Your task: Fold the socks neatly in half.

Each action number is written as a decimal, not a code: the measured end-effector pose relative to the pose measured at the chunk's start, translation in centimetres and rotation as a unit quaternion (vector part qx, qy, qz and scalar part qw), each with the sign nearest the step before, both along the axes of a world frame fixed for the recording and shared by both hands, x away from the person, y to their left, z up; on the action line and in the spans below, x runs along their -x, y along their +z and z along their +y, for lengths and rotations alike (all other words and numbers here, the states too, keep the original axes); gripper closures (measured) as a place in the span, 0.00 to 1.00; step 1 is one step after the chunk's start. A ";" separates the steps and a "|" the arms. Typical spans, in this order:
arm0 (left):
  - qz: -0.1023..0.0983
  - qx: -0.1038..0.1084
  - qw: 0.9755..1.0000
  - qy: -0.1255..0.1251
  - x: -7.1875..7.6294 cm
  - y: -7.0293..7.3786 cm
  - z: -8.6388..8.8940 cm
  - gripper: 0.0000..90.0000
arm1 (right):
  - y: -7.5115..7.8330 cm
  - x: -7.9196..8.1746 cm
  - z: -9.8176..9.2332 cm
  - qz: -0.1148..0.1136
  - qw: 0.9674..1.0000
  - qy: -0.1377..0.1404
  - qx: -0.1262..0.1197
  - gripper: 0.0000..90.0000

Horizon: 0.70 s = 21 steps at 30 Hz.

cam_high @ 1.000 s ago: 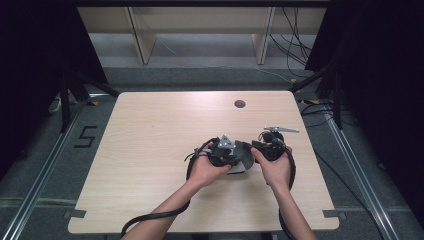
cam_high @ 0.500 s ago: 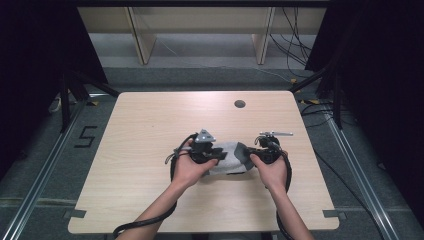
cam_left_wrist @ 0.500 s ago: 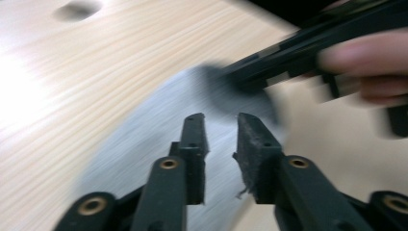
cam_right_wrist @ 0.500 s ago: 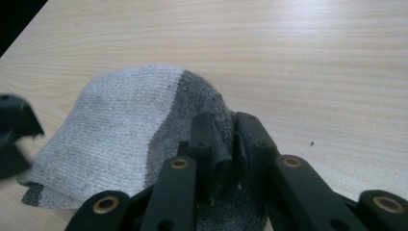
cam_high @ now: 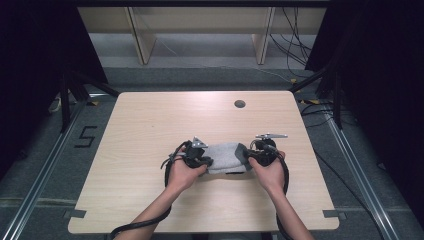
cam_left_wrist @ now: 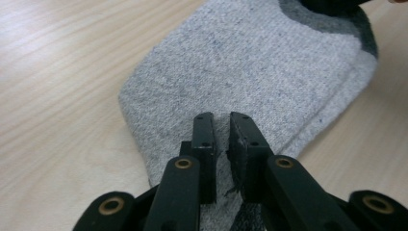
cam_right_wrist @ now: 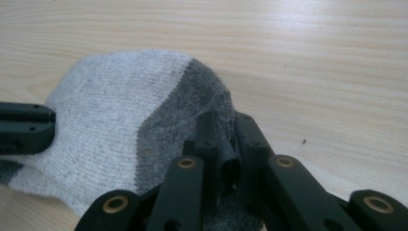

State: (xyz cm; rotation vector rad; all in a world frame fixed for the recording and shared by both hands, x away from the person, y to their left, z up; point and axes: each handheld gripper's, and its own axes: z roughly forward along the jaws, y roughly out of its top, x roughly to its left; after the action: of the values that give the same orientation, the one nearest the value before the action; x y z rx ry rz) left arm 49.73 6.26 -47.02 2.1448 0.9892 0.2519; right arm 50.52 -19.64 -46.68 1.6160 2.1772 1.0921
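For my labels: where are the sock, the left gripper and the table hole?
sock [cam_high: 226, 156], high view, light grey middle.
left gripper [cam_left_wrist: 220, 137], left gripper view, between its fingertips.
table hole [cam_high: 240, 104], high view, its centre.

Even overhead light on table [cam_high: 150, 125], dark surrounds, soft shadows, close-ups sharp w/ slight foreground blur

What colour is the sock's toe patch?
Dark grey on a light grey sock; clearest in the right gripper view.

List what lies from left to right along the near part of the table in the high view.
Left hand → left gripper → sock → right gripper → right hand.
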 end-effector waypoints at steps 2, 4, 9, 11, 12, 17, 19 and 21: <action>-0.003 -0.001 1.000 0.007 -0.2 0.0 0.2 0.90 | -0.2 0.0 0.3 -0.003 1.000 -0.007 -0.006 0.91; -0.003 0.000 1.000 0.008 -0.5 -0.1 0.5 0.90 | -0.3 0.0 0.5 -0.001 1.000 -0.006 -0.010 0.91; -0.008 -0.002 1.000 0.008 -0.7 0.0 0.9 0.88 | -0.4 -0.3 1.0 -0.011 1.000 0.005 -0.010 0.91; -0.013 0.005 1.000 0.001 -0.7 0.0 1.2 0.86 | -0.4 -0.5 1.2 -0.016 1.000 0.000 -0.005 0.90; -0.018 0.008 1.000 -0.001 -0.7 0.0 1.3 0.84 | -0.3 -0.4 1.3 -0.011 1.000 0.000 -0.012 0.89; -0.043 -0.001 0.999 0.000 -0.6 0.6 2.0 0.64 | 0.1 -0.2 1.2 -0.022 1.000 -0.002 -0.003 0.77; -0.050 0.001 0.999 0.001 -0.4 0.9 2.5 0.58 | 0.4 -0.1 1.0 -0.030 0.999 -0.001 -0.012 0.70; -0.054 -0.002 0.999 0.006 -0.3 1.1 2.9 0.51 | 0.7 0.1 0.8 -0.037 0.999 -0.002 -0.017 0.61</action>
State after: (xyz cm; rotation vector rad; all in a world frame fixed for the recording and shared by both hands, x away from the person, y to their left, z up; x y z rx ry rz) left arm 50.02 9.19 -45.89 2.1058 0.9401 0.3717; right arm 50.42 -18.82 -45.99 1.5661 2.1186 1.1746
